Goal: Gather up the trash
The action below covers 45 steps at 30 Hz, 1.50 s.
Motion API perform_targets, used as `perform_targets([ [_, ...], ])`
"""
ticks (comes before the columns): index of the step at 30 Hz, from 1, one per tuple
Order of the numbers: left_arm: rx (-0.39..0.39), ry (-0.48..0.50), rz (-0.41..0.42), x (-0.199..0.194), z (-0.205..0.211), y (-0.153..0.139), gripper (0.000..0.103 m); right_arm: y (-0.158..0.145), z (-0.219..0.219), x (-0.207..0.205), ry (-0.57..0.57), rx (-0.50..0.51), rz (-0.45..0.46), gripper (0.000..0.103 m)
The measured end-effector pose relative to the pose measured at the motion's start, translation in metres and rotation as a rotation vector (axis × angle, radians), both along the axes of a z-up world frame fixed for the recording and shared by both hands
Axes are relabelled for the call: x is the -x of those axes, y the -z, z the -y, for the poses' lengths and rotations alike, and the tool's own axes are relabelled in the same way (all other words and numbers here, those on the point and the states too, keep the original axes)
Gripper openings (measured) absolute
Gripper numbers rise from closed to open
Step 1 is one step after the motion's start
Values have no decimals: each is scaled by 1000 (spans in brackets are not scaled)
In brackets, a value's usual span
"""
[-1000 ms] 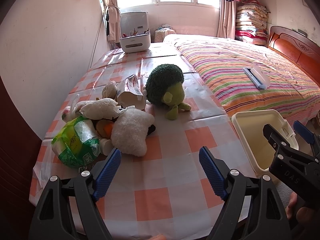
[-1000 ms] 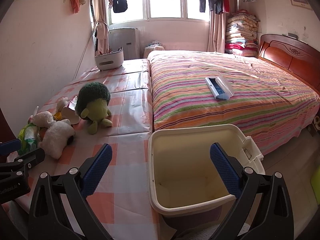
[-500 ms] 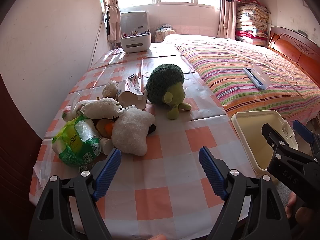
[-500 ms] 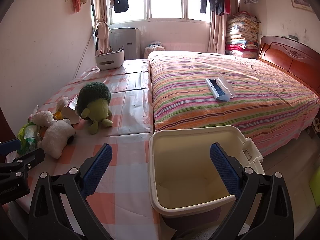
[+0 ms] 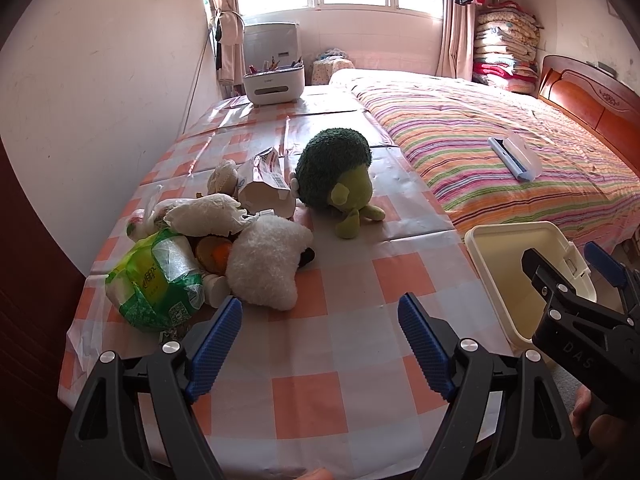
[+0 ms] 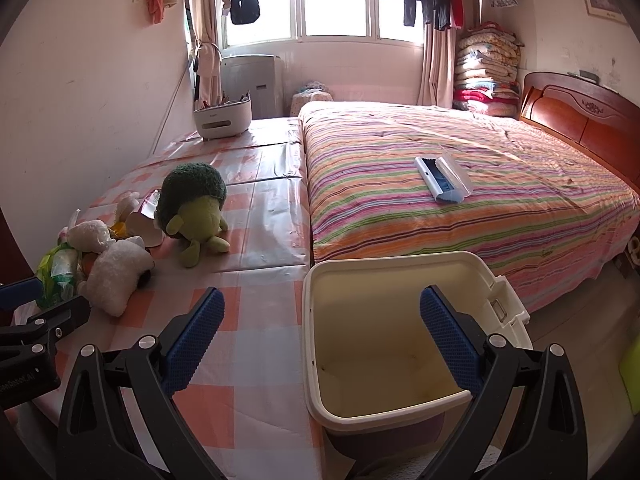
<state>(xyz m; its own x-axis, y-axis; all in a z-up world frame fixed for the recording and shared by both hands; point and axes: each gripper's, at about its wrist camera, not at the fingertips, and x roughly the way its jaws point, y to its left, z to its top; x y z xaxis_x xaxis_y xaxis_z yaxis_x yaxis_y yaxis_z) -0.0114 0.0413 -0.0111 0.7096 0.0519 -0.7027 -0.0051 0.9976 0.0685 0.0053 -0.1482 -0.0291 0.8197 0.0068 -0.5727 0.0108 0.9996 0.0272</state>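
A pile lies on the left of the checked table (image 5: 348, 364): a green plastic wrapper (image 5: 156, 280), crumpled white paper (image 5: 204, 214), a torn paper carton (image 5: 264, 188) and orange scraps (image 5: 218, 254), mixed with a white plush toy (image 5: 268, 264). A green plush toy (image 5: 336, 180) sits beside them. A cream bin (image 6: 392, 332) stands open at the table's right edge. My left gripper (image 5: 320, 336) is open and empty, above the table in front of the pile. My right gripper (image 6: 320, 328) is open and empty, over the bin's near left rim.
A white desk organiser (image 5: 274, 84) stands at the table's far end. A striped bed (image 6: 460, 200) with a white-and-blue case (image 6: 442, 178) on it runs along the right. A wall borders the table's left side.
Both grippers have stayed nearly still and open. The views shift only very slightly; no object has moved.
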Motion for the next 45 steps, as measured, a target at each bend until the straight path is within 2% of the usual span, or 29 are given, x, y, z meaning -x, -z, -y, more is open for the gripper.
perform_targets([
  [31, 1, -36, 8, 3, -18, -6, 78, -4, -16, -10, -49, 3, -2, 97],
  [39, 6, -122, 41, 6, -55, -14, 78, -11, -38, -34, -123, 10, 26, 97],
  [45, 10, -218, 43, -1, -98, -13, 78, -8, -73, -78, -217, -3, -3, 97],
])
